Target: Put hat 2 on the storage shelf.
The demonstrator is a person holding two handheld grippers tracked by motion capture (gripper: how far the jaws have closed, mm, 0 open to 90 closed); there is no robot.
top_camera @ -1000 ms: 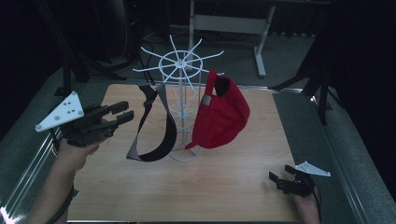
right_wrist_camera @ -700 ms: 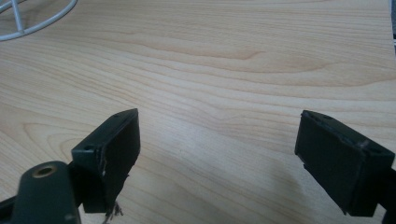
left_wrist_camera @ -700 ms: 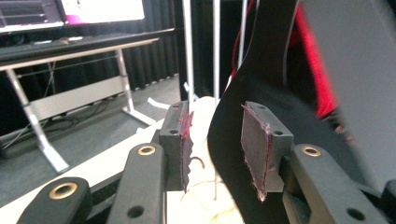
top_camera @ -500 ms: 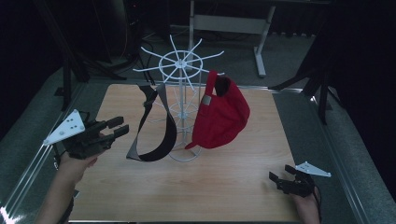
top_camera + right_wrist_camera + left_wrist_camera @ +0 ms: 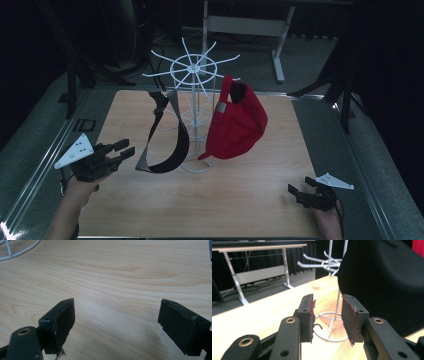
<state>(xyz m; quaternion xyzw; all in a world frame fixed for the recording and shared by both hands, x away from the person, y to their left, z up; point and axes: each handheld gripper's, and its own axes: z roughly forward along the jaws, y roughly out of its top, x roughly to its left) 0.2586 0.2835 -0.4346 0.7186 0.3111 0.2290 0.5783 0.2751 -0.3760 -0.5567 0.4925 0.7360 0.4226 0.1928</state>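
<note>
Left gripper (image 5: pixel 122 150) sat near the table's (image 5: pixel 240 200) left edge, jaws apart, empty, just beside the black cap (image 5: pixel 165 135) hanging on the white rack (image 5: pixel 197 75). Right gripper (image 5: pixel 300 191) gaped empty by the right corner.

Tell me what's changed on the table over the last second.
The left tool has come down and back toward the person, away from the black cap on the white rack; its jaws are apart with nothing between them. The right tool, the black cap and the red cap stayed as they were.
</note>
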